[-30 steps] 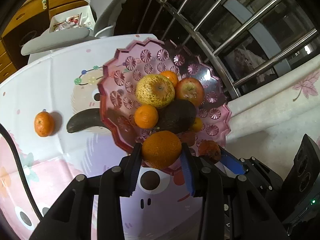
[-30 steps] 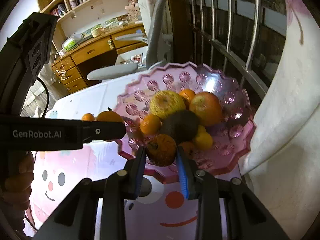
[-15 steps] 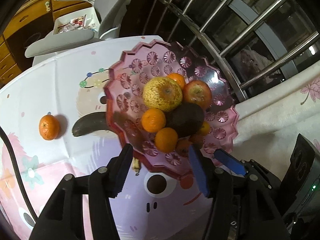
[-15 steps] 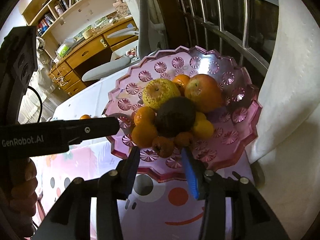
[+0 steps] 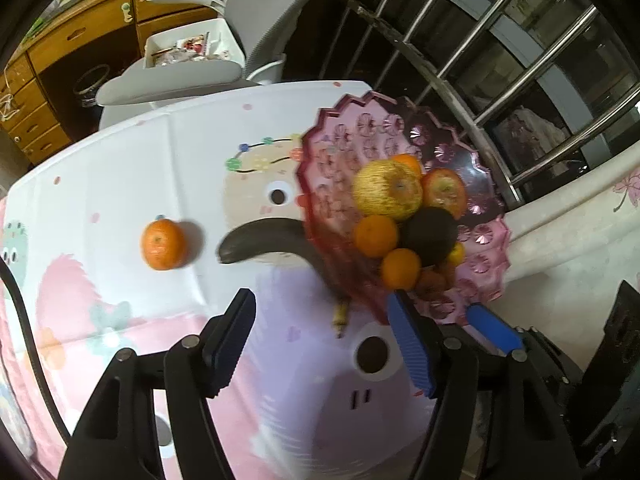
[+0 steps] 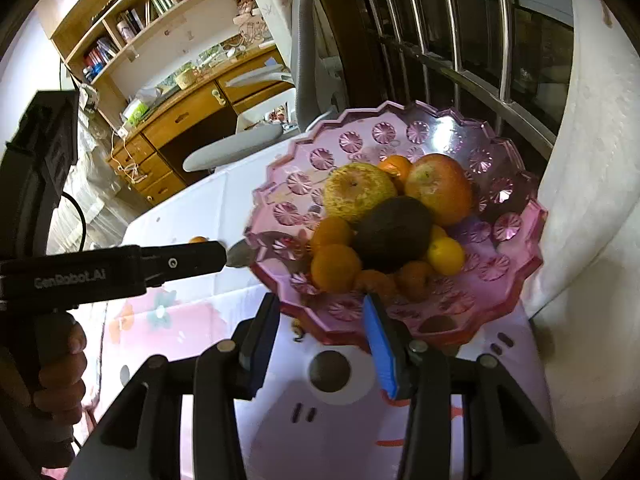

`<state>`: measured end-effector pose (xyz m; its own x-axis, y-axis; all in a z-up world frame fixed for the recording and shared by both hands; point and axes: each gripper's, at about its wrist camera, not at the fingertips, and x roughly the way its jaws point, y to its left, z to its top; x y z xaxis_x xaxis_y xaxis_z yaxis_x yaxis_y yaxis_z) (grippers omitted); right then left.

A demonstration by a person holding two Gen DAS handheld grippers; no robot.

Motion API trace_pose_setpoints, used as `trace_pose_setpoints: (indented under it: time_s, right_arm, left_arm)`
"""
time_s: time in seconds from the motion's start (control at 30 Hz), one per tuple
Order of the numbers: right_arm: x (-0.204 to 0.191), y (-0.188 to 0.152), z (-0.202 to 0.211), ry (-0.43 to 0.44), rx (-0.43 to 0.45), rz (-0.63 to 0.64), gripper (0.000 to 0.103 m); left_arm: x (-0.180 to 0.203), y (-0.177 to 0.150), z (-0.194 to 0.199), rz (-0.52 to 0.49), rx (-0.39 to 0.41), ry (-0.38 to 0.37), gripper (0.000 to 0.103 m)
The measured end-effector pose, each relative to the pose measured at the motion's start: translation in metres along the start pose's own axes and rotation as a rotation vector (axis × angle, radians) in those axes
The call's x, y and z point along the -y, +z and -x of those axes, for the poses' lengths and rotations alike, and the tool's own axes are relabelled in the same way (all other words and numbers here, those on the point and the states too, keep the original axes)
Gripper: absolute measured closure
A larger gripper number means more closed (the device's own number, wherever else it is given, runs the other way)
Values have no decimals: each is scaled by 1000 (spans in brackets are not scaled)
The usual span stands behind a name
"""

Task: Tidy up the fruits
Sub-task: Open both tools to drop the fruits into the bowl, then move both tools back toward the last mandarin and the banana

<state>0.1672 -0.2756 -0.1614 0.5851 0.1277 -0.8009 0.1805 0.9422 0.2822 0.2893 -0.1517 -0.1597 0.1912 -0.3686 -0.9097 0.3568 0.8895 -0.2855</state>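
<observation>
A pink scalloped fruit bowl (image 5: 486, 240) (image 6: 516, 248) holds a yellow-green apple (image 5: 387, 189), a red apple (image 6: 440, 188), a dark avocado (image 6: 394, 232), several oranges and a small lemon (image 6: 446, 255). A loose orange (image 5: 164, 243) lies on the tablecloth to the left. A blackened banana (image 5: 260, 242) lies partly under the bowl's left rim. My left gripper (image 5: 324, 340) is open and empty, in front of the bowl. My right gripper (image 6: 320, 340) is open and empty at the bowl's near rim.
The table has a pink and white cartoon cloth (image 5: 120, 184). A grey office chair (image 5: 172, 76) and a wooden desk (image 5: 80, 36) stand behind it. Metal window bars (image 5: 500, 40) and a white curtain (image 6: 592, 140) are to the right. The left gripper's body (image 6: 100, 272) crosses the right wrist view.
Both grippers opened and let their oranges go into the bowl, then pulled back. The left gripper swung left, bringing the loose orange and banana more into view.
</observation>
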Motion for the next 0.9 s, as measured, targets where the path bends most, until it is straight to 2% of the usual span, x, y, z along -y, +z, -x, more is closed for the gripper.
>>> trace_pose_setpoints:
  time_s: [0.2,0.4,0.53,0.63,0.9]
  right_arm:
    - [-20,-10,0,8,22,-17,59]
    - [-36,-24,-8,-19,19,-50,59]
    - [-43,-34,-21,-61,14,-75,58]
    - [-44,-39,-35,-108,5,-87,53]
    - [-43,-47,-70,-202,44,-65,51]
  left_arm:
    - [-30,-1,6,-1,5,41,32]
    - [-57,-2,9,-11,14,67,27]
    - [-73,-1,5,-22,17,83,25]
    - [-82,1,-1,-29,22,99,25]
    - [-107,2,-26,-19,46,130,25]
